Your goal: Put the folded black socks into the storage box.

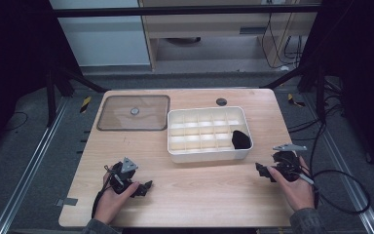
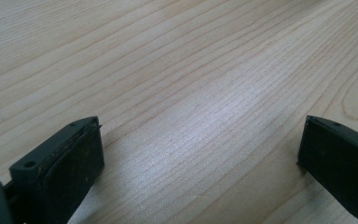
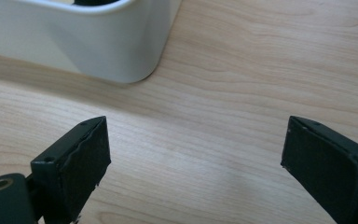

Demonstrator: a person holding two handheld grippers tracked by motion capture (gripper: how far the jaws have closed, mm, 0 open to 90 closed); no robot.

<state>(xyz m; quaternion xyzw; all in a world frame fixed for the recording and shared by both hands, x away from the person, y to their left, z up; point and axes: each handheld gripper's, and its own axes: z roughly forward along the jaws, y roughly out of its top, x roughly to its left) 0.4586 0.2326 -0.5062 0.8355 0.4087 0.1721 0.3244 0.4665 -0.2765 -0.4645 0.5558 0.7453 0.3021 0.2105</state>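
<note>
In the high view we see a wooden table (image 1: pixel 190 190) filling the middle of the frame, with a white compartment tray (image 1: pixel 208 155) sitting right of centre. Its grid of small cells is pale, and a black object (image 1: pixel 241 139) lies in the cell at the tray's lower right corner. To the left of the tray, in the upper left part of the tabletop, lies a flat transparent lid (image 1: pixel 133 112) with a small round knob in its middle; lid and tray lie just beside each other.

We find the left gripper (image 1: pixel 146 187) at the lower left of the frame, held low over bare wood, well apart from the tray. In the left gripper view its jaws stand wide apart at the bottom corners, with nothing but wood grain (image 2: pixel 191 107) between them.

The right gripper (image 1: pixel 262 170) sits at the lower right, near the tray's lower right corner and pointing toward it. In the right gripper view its jaws are likewise spread wide and hold nothing; the rounded white corner of the tray (image 3: pixel 121 51) fills the upper left of that frame, and a dark shape shows just over its rim.
</note>
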